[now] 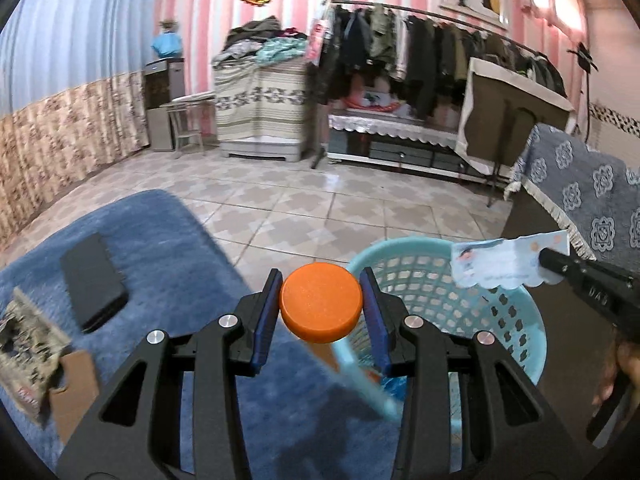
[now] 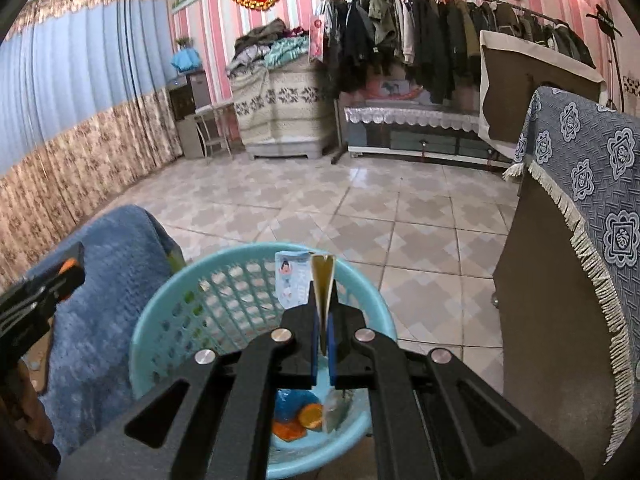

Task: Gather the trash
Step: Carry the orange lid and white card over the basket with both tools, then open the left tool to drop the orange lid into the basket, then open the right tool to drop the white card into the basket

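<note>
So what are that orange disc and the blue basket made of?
The orange disc looks like moulded plastic with a matte, faintly grainy face, probably a lid or cap. The blue basket also seems plastic: smooth, slightly shiny rim and walls pierced with a regular moulded grid of holes.

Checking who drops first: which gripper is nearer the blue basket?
Right. The right gripper holds its paper wrapper over the blue basket; the left gripper, gripping an orange cap, is beside the rim.
</note>
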`<state>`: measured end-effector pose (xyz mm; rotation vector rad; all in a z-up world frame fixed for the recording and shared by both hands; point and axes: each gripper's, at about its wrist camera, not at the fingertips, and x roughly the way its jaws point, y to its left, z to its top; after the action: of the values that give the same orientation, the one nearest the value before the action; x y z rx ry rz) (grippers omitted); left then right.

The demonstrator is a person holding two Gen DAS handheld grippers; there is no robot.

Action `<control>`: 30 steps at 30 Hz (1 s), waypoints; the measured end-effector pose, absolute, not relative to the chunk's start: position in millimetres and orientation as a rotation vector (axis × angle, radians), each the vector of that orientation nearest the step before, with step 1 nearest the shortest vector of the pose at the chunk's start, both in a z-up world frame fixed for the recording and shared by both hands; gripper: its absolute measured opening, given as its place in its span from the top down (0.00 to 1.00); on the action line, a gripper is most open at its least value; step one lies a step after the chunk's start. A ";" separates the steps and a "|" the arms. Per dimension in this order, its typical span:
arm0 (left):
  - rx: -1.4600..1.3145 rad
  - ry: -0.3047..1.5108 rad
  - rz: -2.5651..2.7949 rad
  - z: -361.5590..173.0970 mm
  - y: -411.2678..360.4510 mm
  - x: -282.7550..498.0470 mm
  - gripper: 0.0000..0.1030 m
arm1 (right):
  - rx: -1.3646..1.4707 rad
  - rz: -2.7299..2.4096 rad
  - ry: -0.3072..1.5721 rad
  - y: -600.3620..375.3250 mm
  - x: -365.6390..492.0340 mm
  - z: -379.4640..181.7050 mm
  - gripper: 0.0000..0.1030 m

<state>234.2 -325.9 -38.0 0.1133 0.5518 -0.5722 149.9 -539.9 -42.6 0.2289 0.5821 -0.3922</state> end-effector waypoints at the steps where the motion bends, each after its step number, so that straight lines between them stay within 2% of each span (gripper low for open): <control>1: 0.118 0.547 -0.584 -39.2 -333.4 234.2 0.62 | 0.228 -0.393 0.583 -540.4 149.2 -44.3 0.97; 15: 0.201 0.511 -0.667 -49.8 -407.2 240.9 0.62 | 0.256 -0.427 0.600 -549.0 152.3 -50.1 0.97; 17: 0.206 0.519 -0.659 -47.8 -408.2 244.8 0.43 | 0.261 -0.425 0.603 -550.3 152.8 -51.5 0.97; 18: 0.198 0.512 -0.643 -46.0 -406.3 246.5 0.30 | 0.261 -0.424 0.603 -549.6 153.4 -51.4 0.97; 19: 0.187 0.501 -0.627 -43.7 -401.6 247.7 0.24 | 0.258 -0.426 0.603 -549.4 153.4 -51.8 0.97; 25: 0.144 0.487 -0.535 -31.8 -368.7 261.4 0.05 | 0.237 -0.419 0.622 -542.0 158.9 -56.9 0.97; 30: 0.113 0.479 -0.466 -24.0 -335.8 268.6 0.05 | 0.216 -0.415 0.631 -535.3 165.7 -57.4 0.97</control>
<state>268.6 -335.8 -24.0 0.1127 0.4792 -0.4660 165.7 -535.3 -57.4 0.2162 0.6310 -0.4146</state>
